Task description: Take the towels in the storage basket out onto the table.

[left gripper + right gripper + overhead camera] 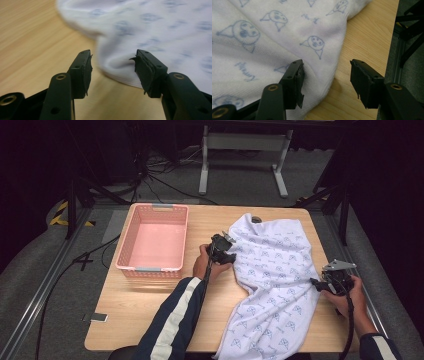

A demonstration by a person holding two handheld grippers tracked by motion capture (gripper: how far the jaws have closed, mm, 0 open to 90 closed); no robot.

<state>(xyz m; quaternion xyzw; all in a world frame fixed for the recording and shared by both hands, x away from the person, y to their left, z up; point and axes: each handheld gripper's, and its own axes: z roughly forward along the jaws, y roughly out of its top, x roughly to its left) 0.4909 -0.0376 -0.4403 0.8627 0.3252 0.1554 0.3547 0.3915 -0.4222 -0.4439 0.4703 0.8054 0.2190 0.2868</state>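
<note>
A white towel (pixel 272 270) with pale blue printed figures lies spread across the right half of the wooden table (pixel 150 310), one end hanging over the front edge. My left gripper (pixel 227 245) stands open at the towel's left edge; in the left gripper view a fold of the towel (pixel 160 30) bulges between its jaws (pixel 113 65). My right gripper (pixel 315 282) is open at the towel's right edge. In the right gripper view one jaw rests over the towel (pixel 274 37) and the other over bare wood, with the hem between them (pixel 326 73).
An empty pink plastic basket (pixel 154 240) sits at the table's back left. A small dark round hole (pixel 256 219) lies in the tabletop just beyond the towel. Cables and a white desk frame (pixel 245 160) stand on the floor behind the table.
</note>
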